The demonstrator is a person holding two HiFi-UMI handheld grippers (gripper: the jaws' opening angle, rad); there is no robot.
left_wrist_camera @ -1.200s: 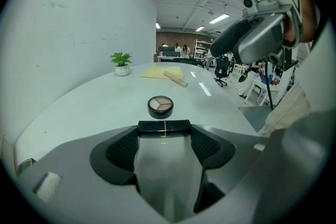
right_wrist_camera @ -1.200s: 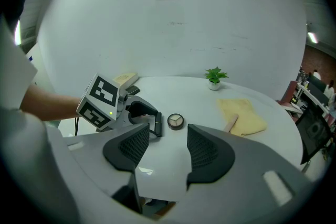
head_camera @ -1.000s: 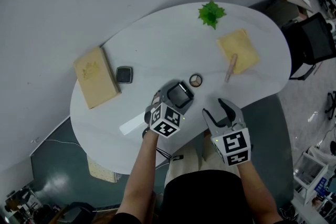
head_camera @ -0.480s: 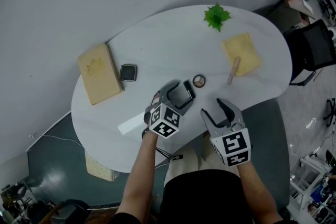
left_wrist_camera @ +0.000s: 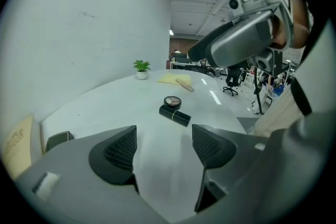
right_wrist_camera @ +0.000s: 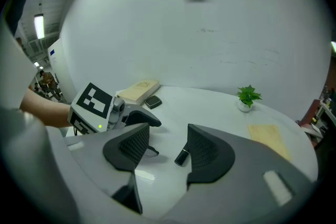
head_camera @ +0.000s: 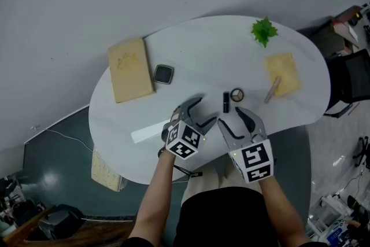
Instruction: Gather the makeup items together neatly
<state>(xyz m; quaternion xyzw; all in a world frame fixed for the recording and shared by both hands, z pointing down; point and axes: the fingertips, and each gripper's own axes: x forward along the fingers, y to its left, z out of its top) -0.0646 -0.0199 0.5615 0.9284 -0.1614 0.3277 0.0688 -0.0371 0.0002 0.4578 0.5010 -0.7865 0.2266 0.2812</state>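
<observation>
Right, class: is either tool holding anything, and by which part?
Nothing held: left tool and right tool are both open and empty; the black tube lies on the table.

Right gripper view: part of the black tube (right_wrist_camera: 181, 157) is hidden behind a jaw of the right gripper (right_wrist_camera: 165, 147). Left gripper view: the tan book (left_wrist_camera: 12, 145) is cut off at the left edge, its cover print too blurred to read.

Right gripper (right_wrist_camera: 167, 140), jaws apart, frames a black tube (right_wrist_camera: 181, 157).

On the table (head_camera: 191, 46), the tube (head_camera: 226, 102) lies just left of the compact (head_camera: 237, 95).
</observation>
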